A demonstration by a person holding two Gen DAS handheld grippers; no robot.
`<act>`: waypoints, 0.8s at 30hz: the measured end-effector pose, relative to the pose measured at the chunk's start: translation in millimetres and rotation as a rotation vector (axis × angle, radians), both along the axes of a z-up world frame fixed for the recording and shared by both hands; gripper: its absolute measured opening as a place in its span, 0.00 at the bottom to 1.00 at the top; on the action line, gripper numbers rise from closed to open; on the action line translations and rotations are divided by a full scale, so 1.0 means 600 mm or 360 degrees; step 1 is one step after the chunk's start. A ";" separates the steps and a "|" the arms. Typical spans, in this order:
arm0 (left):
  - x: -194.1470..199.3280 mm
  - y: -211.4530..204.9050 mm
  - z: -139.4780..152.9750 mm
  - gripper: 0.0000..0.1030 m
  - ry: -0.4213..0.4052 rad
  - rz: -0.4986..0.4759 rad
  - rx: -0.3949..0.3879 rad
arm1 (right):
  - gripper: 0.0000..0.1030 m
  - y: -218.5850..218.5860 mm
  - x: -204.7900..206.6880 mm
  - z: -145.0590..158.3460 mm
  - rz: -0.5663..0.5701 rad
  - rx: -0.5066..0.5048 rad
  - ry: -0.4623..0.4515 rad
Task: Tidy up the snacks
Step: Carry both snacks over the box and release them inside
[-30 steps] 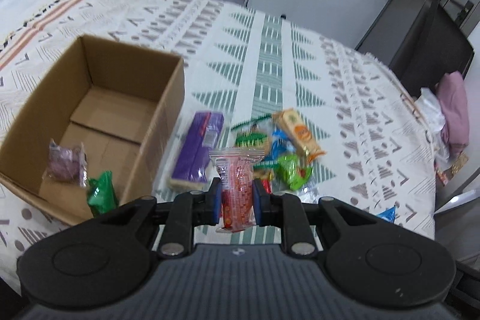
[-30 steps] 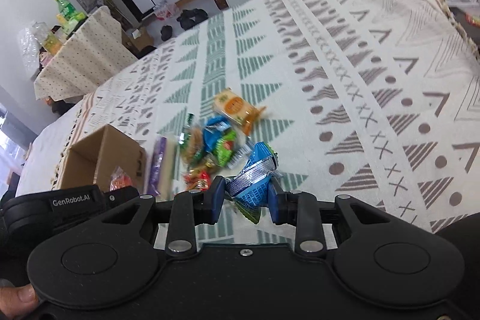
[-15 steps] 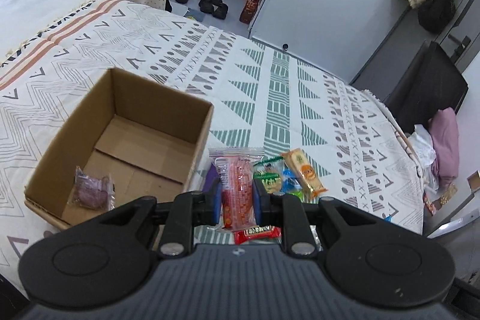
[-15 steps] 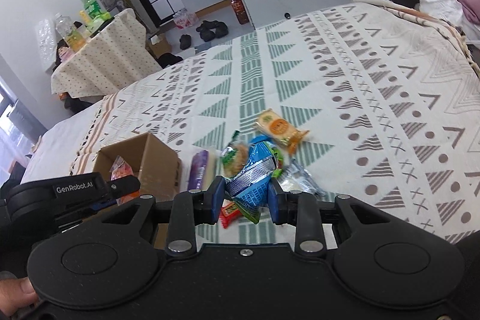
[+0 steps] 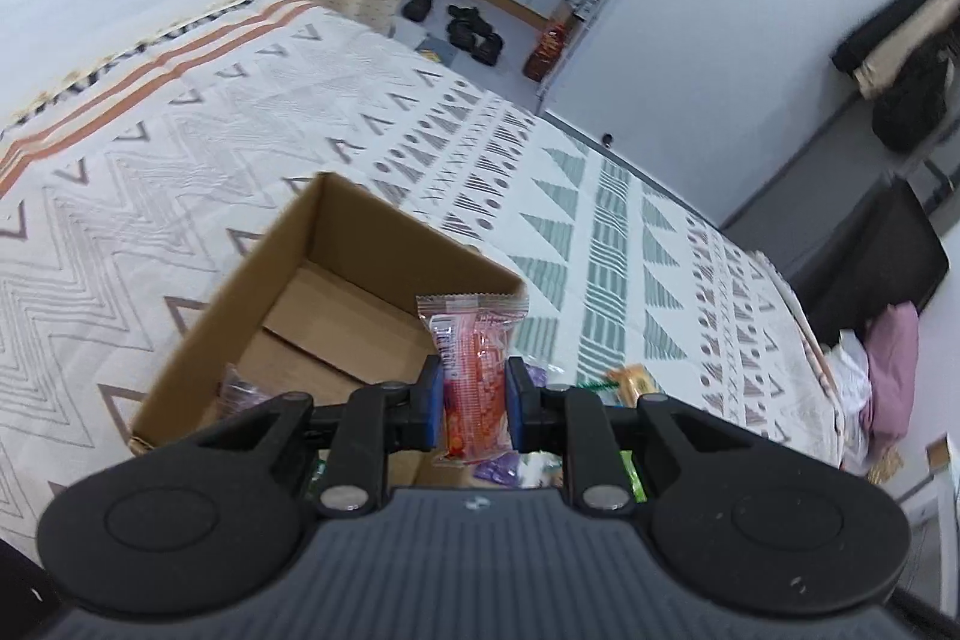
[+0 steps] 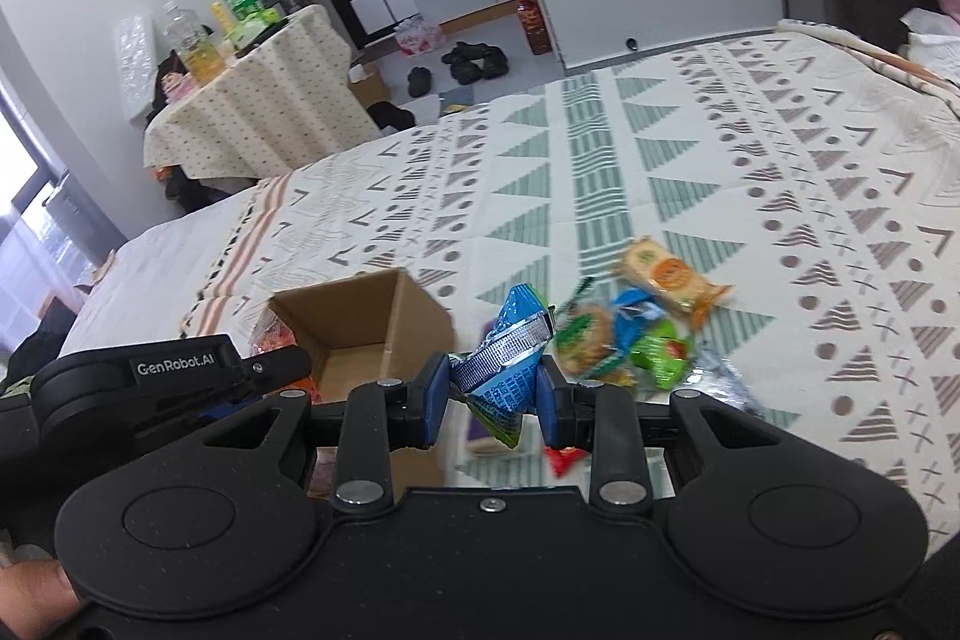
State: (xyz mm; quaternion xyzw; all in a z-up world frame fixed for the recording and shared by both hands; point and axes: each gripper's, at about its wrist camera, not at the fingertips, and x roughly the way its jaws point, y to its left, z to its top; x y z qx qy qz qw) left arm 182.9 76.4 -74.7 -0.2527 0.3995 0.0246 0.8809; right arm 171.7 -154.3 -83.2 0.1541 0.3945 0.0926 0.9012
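- A bedroom: a bed covered in a cream bedspread with green and grey triangle patterns carries the snacks, and beyond it stands a small table under a spotted cream cloth with bottles on top, near dark shoes on the grey floor.
- On the bedspread to the left sits an open brown cardboard box; a purple wrapped snack lies inside near its front wall, partly hidden behind the gripper.
- The left hand-held gripper is closed on a clear-ended red and orange snack packet, blue pads pressing both its sides, the packet standing upright in front of the box's right corner in the left wrist view.
- In the right wrist view the left hand-held gripper shows from the side at the left, beside the box, with a fingertip of the person's hand at the bottom left corner.
- The right hand-held gripper is closed narrowly on a crumpled blue and silver foil snack packet, held above the bedspread just right of the box.
- Right of that lies a loose pile of snacks on the bed: a green-edged biscuit pack, a bright green packet, a blue packet, an orange and cream rectangular packet at the far side, and a small red packet near the gripper's right finger.
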 end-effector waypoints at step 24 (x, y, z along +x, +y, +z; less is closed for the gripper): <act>0.018 0.097 -0.046 0.19 0.0126 0.0225 -0.0155 | 0.29 0.153 0.065 -0.020 0.0180 0.0021 0.0009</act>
